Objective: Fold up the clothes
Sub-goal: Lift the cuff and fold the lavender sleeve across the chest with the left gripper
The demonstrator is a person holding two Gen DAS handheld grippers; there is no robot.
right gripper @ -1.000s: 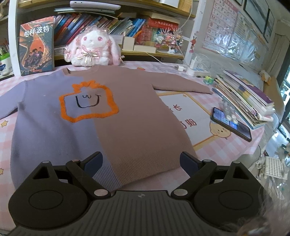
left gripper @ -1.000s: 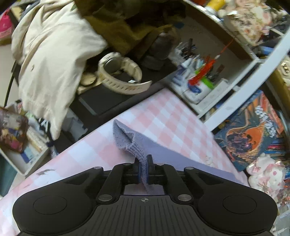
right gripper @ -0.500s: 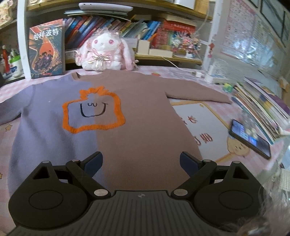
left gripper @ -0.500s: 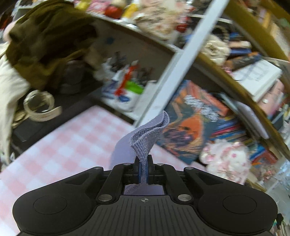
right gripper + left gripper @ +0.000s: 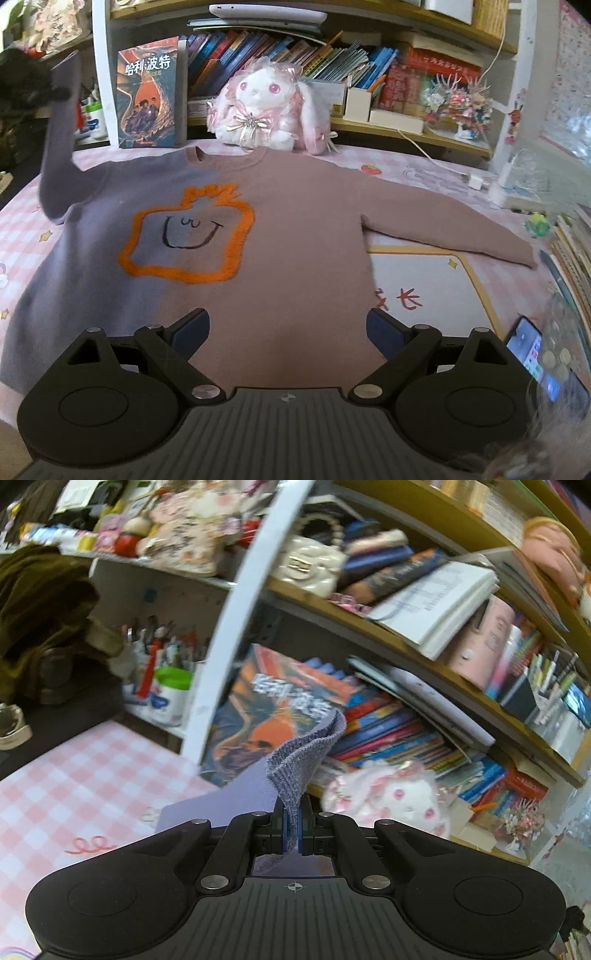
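Note:
A sweater point(image 5: 280, 236), purple on its left half and mauve on its right, with an orange outlined smiling face, lies flat on a pink checked table point(image 5: 22, 221). My left gripper point(image 5: 292, 823) is shut on the ribbed cuff of the purple sleeve point(image 5: 299, 760) and holds it lifted above the table. In the right wrist view that sleeve point(image 5: 59, 147) rises at the far left, up to the left gripper point(image 5: 26, 88). My right gripper point(image 5: 288, 328) is open and empty over the sweater's lower hem. The mauve sleeve point(image 5: 443, 229) lies stretched out to the right.
A pink-and-white plush rabbit point(image 5: 266, 107) and an upright book point(image 5: 151, 99) stand behind the sweater's collar, under shelves of books. A phone point(image 5: 535, 354) and a stack of books point(image 5: 569, 243) lie at the right. A charger and cable point(image 5: 476, 181) lie at the back right.
My left gripper has lifted the purple sleeve cuff off the table and swung it towards the bookshelf and rabbit. My right gripper has shifted a little to the right above the hem, still open.

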